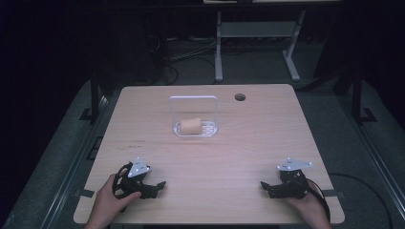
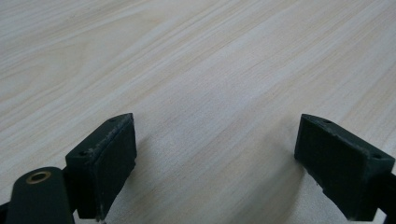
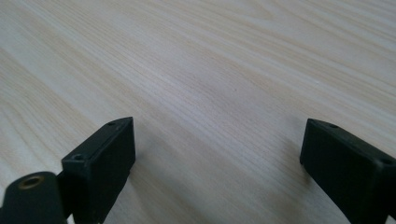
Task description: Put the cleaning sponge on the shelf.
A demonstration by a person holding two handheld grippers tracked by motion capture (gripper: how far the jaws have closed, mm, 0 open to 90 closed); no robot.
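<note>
— Where are your hands right now?

— Both low at the near edge of the surface (image 1: 210,157). My left gripper (image 1: 155,187) sits at the near left, my right gripper (image 1: 267,188) at the near right, well apart from each other, tips turned inward toward the middle.

— And the jaws?

— Mine stand wide open on both sides. In the left gripper view the two black jaws rise from the bottom corners with bare pale wood grain between them. The right gripper view is the same: two jaws far apart, wood between them.

— So what lies nearest to you?

— A clear plastic tray (image 1: 210,131) farther up the surface, roughly on its centre line, well apart from both grippers. It has an upright transparent panel (image 1: 193,107) at its back. A tan roll (image 1: 190,126) lies on its side in the left part of the tray, touching the tray floor.

— Anything else on the surface?

— A round cable hole (image 1: 240,97) near the far edge, to the right of the tray. Beyond the surface I see a grey metal frame (image 1: 255,36) standing on the dark floor.
</note>
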